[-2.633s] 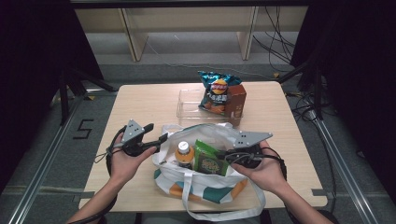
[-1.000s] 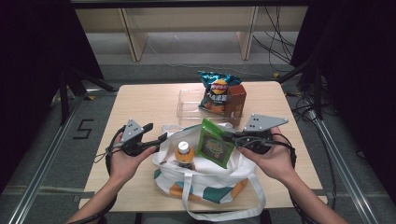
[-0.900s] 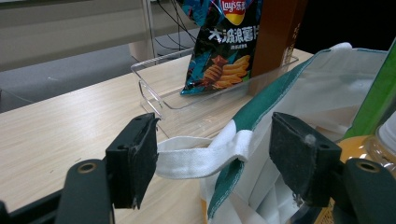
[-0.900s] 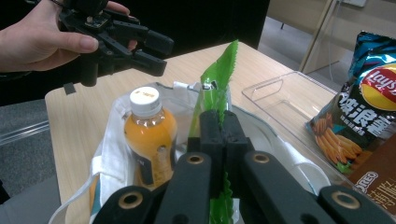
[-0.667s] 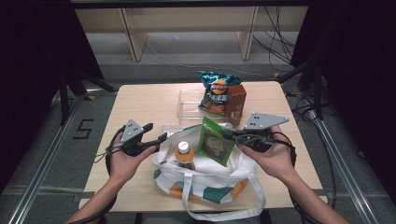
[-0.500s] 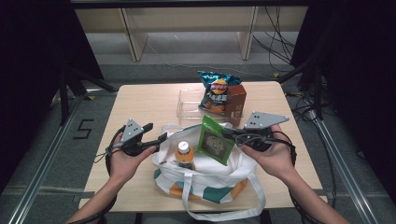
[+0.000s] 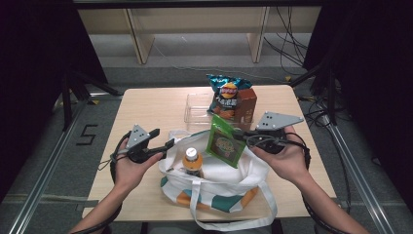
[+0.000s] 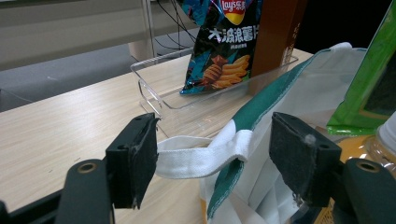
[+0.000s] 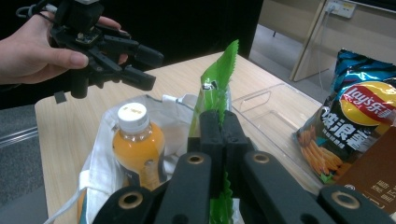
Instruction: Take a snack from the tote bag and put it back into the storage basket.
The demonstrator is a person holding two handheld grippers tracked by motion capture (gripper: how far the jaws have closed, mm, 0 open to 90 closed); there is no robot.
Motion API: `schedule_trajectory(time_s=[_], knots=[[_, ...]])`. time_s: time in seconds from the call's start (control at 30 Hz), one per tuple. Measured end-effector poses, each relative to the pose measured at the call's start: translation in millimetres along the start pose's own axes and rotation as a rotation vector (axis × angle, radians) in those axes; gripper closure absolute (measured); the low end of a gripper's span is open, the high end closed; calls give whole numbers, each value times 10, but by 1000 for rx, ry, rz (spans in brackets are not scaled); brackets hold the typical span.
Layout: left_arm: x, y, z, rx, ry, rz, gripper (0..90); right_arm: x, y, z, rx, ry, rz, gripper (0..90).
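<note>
- Right gripper (image 7: 239, 137): jaws clamped flat on the edge of a green snack pouch (image 7: 224, 144); pouch held upright, its lower end over the mouth of the tote bag (image 7: 219, 187).
- Right gripper view: pouch sits pinched between the two black jaws, serrated top edge sticking up above them.
- Left gripper (image 7: 163, 141): jaws wide apart, straddling the tote bag's white handle strap (image 8: 201, 156) at the bag's left rim; pads not pressing on it.
- Orange drink bottle (image 7: 193, 163), white cap, stands upright inside the tote bag, just left of the pouch.
- Behind the tote bag: clear plastic tray (image 7: 197, 108), holding a chip bag (image 7: 225, 95) and a brown box (image 7: 246, 103) at its right end.
- Tote bag sits at the near edge of the wooden table (image 7: 151, 107), between the person's two hands.
</note>
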State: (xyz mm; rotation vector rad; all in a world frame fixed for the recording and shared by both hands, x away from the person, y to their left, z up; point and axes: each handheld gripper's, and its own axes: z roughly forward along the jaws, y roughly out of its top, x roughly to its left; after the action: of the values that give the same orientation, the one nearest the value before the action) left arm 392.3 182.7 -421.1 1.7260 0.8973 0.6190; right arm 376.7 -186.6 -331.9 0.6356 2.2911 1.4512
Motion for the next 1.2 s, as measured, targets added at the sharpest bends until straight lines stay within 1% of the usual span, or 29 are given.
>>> schedule_trajectory(time_s=[0.03,0.07,0.13,0.17,0.2,0.23,0.27,0.3,0.33,0.37,0.4,0.43,0.47,0.5,0.53,0.57,0.7,0.73,0.8,0.9,0.93,0.97,1.0,1.03,1.07,1.1,1.13,1.17,1.2], knots=[[-1,0,0,0,0,0,322,7,-1,6,-10,-7,10,900],[-1,0,1,-1,0,0,322,5,2,8,-13,-9,10,900],[-1,1,1,-1,0,-1,322,-18,14,-2,-9,-8,-11,900],[0,1,1,-1,0,-1,322,-23,21,-6,-6,-9,-12,900],[1,0,1,0,0,-1,321,-16,21,3,-18,-14,-4,900],[1,-1,1,0,0,-1,322,-30,32,-4,-13,-8,-11,900],[1,-1,1,1,0,0,322,-27,38,-9,-10,-19,-6,900],[1,-1,2,1,0,0,322,-25,46,-11,-6,-7,-1,900],[-1,-1,3,0,-1,0,322,-16,48,-5,-21,-28,8,900],[-2,-1,2,0,-1,-1,322,-35,61,-15,-12,-21,-7,900],[-2,0,2,0,-1,-1,322,-36,66,-13,-11,-14,-2,900],[-1,0,0,-1,-1,0,322,-52,72,-8,-23,-18,-16,900],[0,0,0,-2,-1,-1,322,-39,74,-14,-22,-28,8,900],[3,3,-3,-2,0,2,322,-53,82,-18,-16,-17,0,900],[1,3,-4,-2,1,-3,322,-49,85,-22,-22,-32,15,900],[1,4,-5,-2,1,-5,322,-70,92,-27,-21,-24,-2,900],[2,3,0,-9,-5,-6,322,-103,92,-26,-31,-27,4,900],[2,3,0,-9,-5,-6,321,-102,87,-21,-39,-39,13,900],[1,1,1,-9,-5,-12,322,-120,88,-34,-29,-44,11,900],[2,2,-1,-7,-3,-8,322,-144,95,-23,-45,-28,15,900],[2,2,0,-8,-5,-9,322,-145,101,-42,-31,-47,25,900],[0,2,0,-10,-5,-12,322,-148,103,-26,-50,-56,19,900],[1,3,-1,-9,-4,-10,322,-163,112,-36,-40,-48,15,900],[2,3,-2,-9,-5,-10,322,-160,117,-40,-35,-50,23,900],[2,3,-2,-9,-4,-9,321,-170,119,-28,-50,-59,16,900],[2,6,-8,-3,0,-6,322,-184,127,-37,-41,-57,9,900],[5,8,-11,-2,1,0,322,-183,130,-36,-39,-50,20,900],[4,8,-10,-3,2,-4,322,-193,133,-32,-45,-51,17,900],[4,8,-12,-3,2,-4,322,-203,137,-28,-54,-66,7,900]])
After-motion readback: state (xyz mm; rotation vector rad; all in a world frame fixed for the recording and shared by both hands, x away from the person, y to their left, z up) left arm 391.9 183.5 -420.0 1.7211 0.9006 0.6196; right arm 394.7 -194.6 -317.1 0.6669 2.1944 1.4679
